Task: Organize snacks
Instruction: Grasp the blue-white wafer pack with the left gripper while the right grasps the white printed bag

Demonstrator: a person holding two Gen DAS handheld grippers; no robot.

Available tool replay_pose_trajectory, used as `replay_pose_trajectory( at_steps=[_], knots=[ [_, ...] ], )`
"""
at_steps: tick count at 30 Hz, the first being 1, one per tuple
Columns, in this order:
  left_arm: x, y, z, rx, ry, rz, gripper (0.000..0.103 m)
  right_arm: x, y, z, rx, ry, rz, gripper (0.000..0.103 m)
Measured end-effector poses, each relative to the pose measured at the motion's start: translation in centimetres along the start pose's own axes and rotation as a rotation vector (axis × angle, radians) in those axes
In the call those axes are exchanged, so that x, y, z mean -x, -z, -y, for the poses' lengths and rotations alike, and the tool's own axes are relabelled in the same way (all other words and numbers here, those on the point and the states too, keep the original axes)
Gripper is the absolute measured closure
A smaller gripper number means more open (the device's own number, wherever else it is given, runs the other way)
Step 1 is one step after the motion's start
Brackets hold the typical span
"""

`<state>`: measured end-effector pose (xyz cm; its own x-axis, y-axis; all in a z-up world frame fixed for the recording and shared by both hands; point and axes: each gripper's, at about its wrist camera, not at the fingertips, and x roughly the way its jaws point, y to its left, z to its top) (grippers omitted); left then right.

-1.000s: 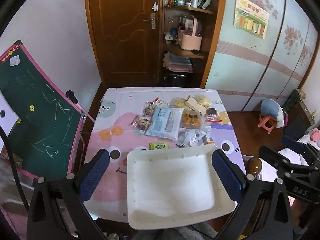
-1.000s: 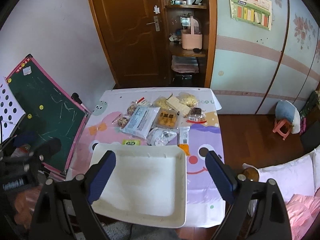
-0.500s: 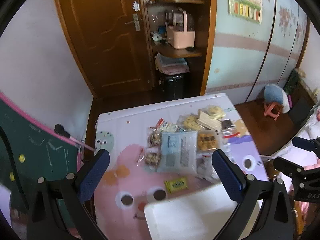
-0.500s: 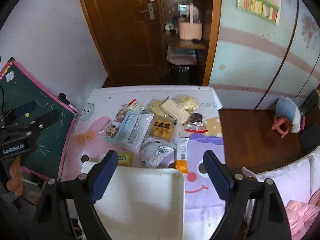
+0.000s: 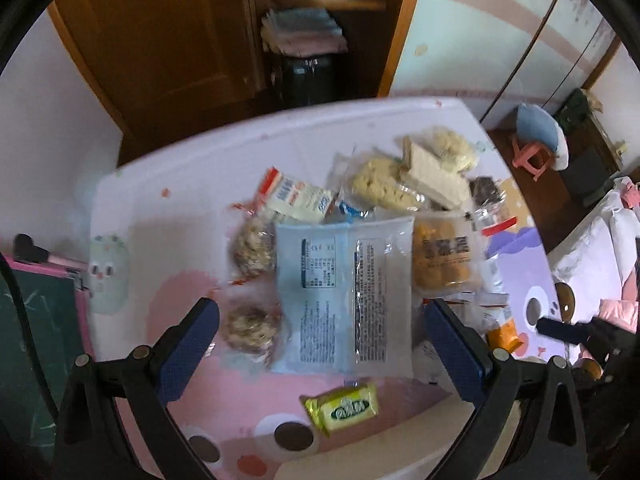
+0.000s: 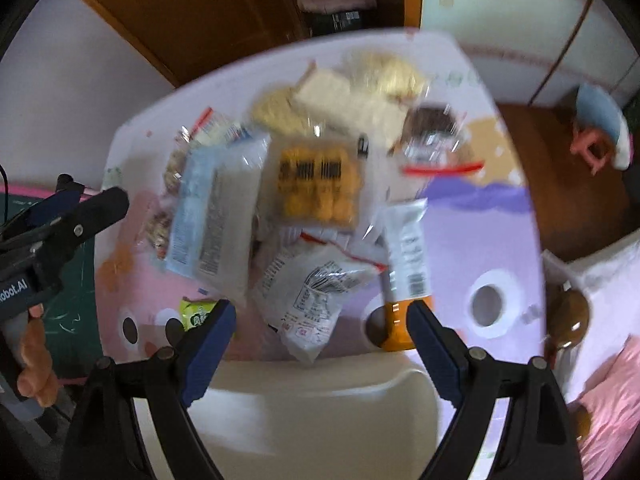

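A pile of snack packets lies on a cartoon-print table. My left gripper (image 5: 320, 320) hangs open over the big pale-blue packet (image 5: 346, 292), with a nut-cluster bag (image 5: 250, 326) by its left finger and a small yellow-green packet (image 5: 343, 407) below. My right gripper (image 6: 320, 318) stands open above a silver-white packet (image 6: 316, 300), with an orange-ended tube packet (image 6: 406, 272) by its right finger. A cream tray (image 6: 316, 412) lies at the near table edge, under the right gripper. Nothing is held by either gripper.
Behind lie yellow cookies in a clear pack (image 6: 318, 184), wafers (image 5: 434, 176) and rice-cracker bags (image 5: 382, 186). A green chalkboard (image 5: 28, 320) stands left of the table. A person's hand (image 6: 36, 356) holds the left gripper. A bed with pink bedding (image 6: 604, 396) is at right.
Both grippers dropped toward the table and moved forward over the snack pile. The tray slid from the middle of both views to the bottom edge. Jaws stayed wide.
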<state>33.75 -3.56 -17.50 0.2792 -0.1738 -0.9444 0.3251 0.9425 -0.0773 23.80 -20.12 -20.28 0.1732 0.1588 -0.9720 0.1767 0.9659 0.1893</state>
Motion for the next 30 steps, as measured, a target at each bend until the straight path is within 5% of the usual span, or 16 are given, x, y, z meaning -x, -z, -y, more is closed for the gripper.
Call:
replay_pose_trajectory(
  at_steps=[11,17,21,25,26,30],
  knots=[
    [-7.8,0.0,1.5,0.015,0.078,-0.139,0.001,-6.8,-0.3,-0.3,-0.081,-0.046,-0.139,0.015],
    [-10.1,0.8,4.0,-0.075,0.016,-0.197,0.001,-8.0,0.1,-0.6,-0.081,-0.064,-0.165,0.043],
    [-11.7,1.5,4.9,-0.108,-0.09,-0.234,0.001,-7.6,0.2,-0.6,-0.079,-0.069,-0.165,0.054],
    [-12.2,1.8,4.9,-0.089,-0.108,-0.237,0.001,-6.8,0.1,-0.4,-0.059,-0.074,-0.156,0.061],
    [-12.2,1.9,4.8,-0.078,-0.102,-0.237,0.002,-6.6,0.1,-0.4,-0.055,-0.077,-0.151,0.063],
    [-10.7,2.1,4.4,-0.077,-0.117,-0.195,0.034,-5.6,0.3,-0.7,-0.026,-0.083,-0.125,0.066]
  ],
)
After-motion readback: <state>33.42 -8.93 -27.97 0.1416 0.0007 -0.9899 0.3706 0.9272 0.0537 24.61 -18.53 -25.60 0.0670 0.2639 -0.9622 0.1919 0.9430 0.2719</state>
